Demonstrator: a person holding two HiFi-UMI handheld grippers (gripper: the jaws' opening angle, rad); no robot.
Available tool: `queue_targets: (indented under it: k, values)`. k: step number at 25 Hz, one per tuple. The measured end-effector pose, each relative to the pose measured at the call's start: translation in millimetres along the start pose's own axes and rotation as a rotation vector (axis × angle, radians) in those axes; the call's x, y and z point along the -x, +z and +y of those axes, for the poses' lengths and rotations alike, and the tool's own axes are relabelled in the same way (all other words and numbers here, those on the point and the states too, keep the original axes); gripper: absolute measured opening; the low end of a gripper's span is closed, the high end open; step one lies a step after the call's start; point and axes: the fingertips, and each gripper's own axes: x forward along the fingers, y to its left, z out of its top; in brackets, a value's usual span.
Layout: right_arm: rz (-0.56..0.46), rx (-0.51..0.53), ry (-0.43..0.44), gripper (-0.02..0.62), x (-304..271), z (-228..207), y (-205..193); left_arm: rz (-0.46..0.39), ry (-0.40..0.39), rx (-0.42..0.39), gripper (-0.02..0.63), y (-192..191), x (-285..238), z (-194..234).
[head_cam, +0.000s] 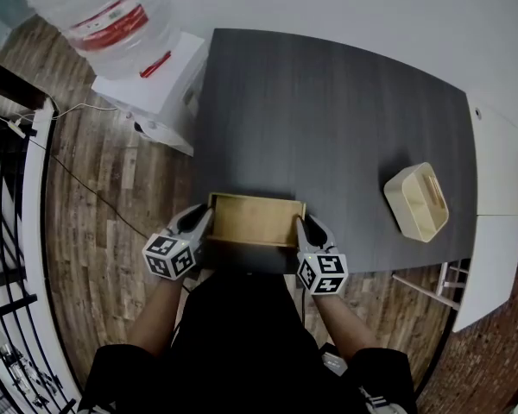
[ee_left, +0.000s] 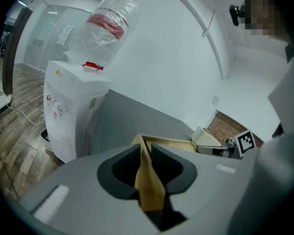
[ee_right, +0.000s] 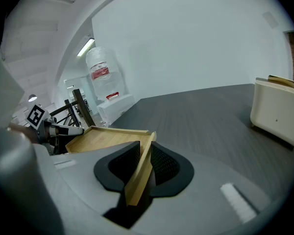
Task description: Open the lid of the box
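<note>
Box [head_cam: 255,220] sat right at the near edge of the counter [head_cam: 328,119], with a claw at each short end. The left claw [head_cam: 203,220] was pinching the left rim, and the right claw [head_cam: 303,228] was clamped on the right rim the same way.

What worried me: those were thin edge grips, so the wood could have slipped out. If one side came up before the other, what I took for the lid [ee_right: 105,141] could have cocked and jammed. A tight fit might have dragged the whole box up, or off that near edge.

The head view showed the edge position and a second pale container [head_cam: 417,201] well off to the right. Only the gripper views showed the rim actually squeezed between the pads. No view showed a seam between lid and base.
</note>
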Motion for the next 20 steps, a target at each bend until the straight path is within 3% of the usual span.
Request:
queue_targets:
  k: [20]
  values:
    - [0.025,0.001,-0.025,0.069,9,-32,-2,0.030,0.081,-0.019,0.057,-2,-3,4]
